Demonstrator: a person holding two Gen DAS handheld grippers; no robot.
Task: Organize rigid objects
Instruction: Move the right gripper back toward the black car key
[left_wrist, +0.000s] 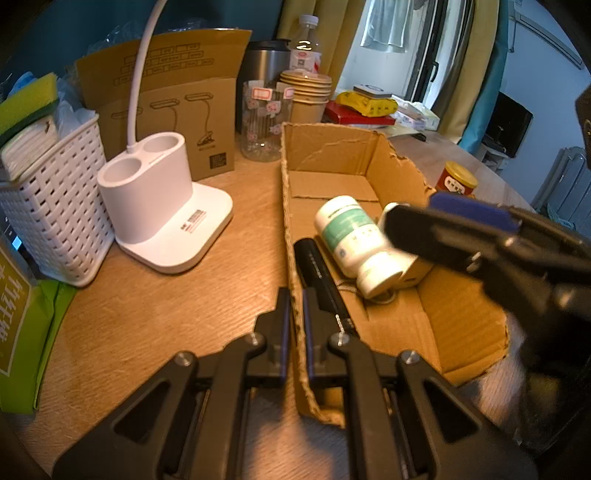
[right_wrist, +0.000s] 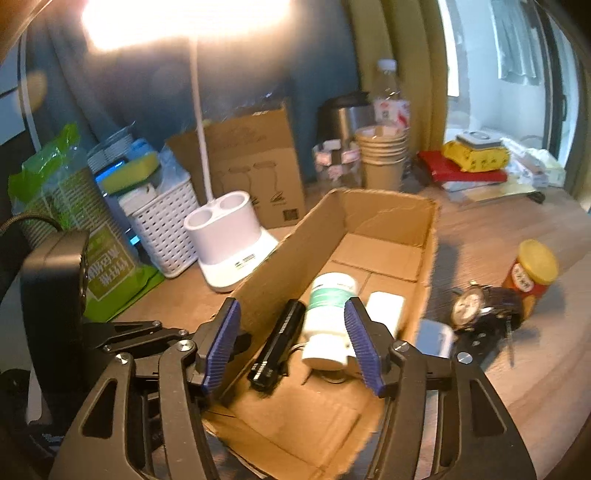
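An open cardboard box (left_wrist: 325, 147) (right_wrist: 388, 214) lies on the wooden table. Inside it are a white bottle with a green label (left_wrist: 351, 236) (right_wrist: 328, 314) on its side, a black cylinder (left_wrist: 321, 273) (right_wrist: 277, 343) and a small white box (right_wrist: 384, 306). My left gripper (left_wrist: 295, 325) is shut on the box's left wall. My right gripper (right_wrist: 291, 347) (left_wrist: 412, 210) hovers open over the box's near end, with the bottle and cylinder below and nothing touching its pads. A wristwatch (right_wrist: 469, 306) and a red jar with a yellow lid (left_wrist: 456, 179) (right_wrist: 532, 273) sit right of the box.
Left of the box stand a white lamp base (left_wrist: 162, 206) and a white lattice basket (left_wrist: 55, 206). Behind are a brown carton (left_wrist: 177, 110), a glass jar (left_wrist: 262, 125), stacked paper cups (left_wrist: 306, 92) and a steel flask. A green pack (left_wrist: 14, 295) lies at far left.
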